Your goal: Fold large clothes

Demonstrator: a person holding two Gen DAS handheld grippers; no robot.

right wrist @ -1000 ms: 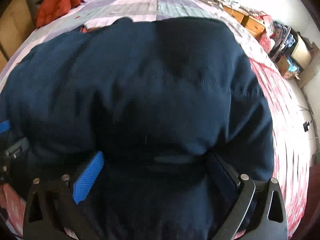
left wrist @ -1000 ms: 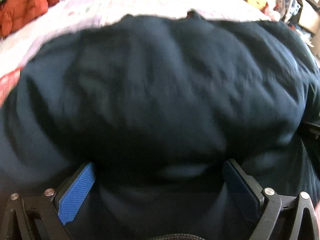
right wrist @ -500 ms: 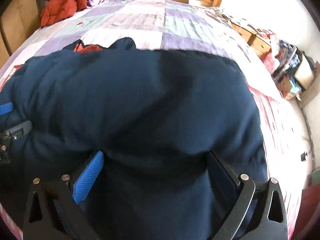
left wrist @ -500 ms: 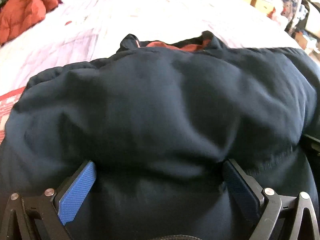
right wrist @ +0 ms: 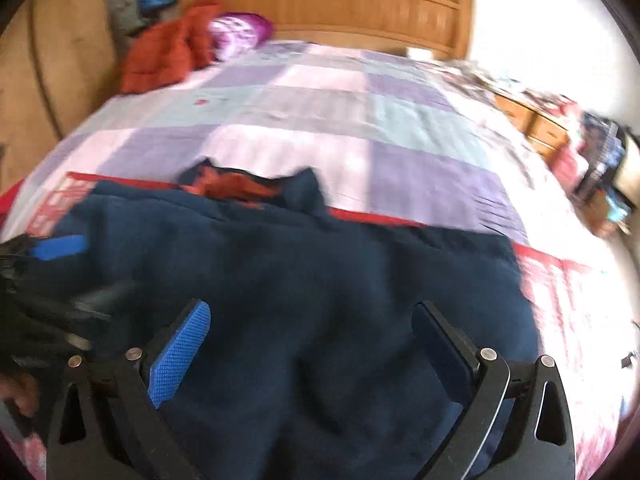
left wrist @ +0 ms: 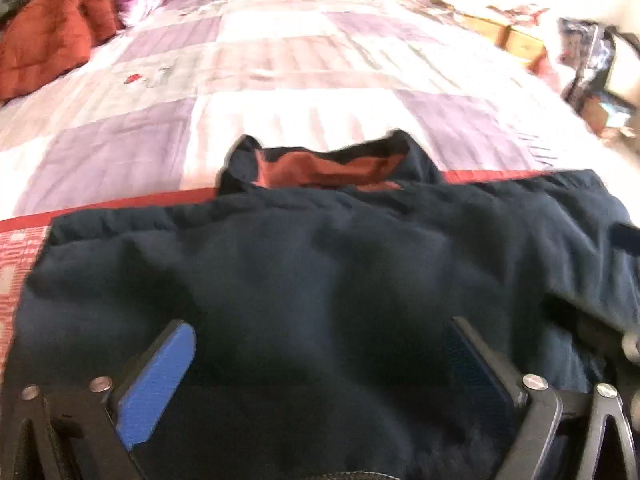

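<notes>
A home bedroom: a quilted bed (right wrist: pixel 320 120) with wooden headboard (right wrist: pixel 340 4) and pillow (right wrist: pixel 240 34).

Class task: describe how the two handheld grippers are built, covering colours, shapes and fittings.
Left gripper: black angular frame, silver bolts, jaws faced with blue textured pads, a braided cable at the bottom edge. Right gripper: the same black frame with triangular cut-outs, silver bolts and blue pads.

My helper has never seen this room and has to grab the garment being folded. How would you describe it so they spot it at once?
Start at the big bed with the wooden headboard and the purple and white patchwork quilt. At the near end of the quilt, right ahead of both grippers, lies the dark navy jacket. Its rust-red collar lining separates it from the all-orange jacket heaped by the headboard.
</notes>
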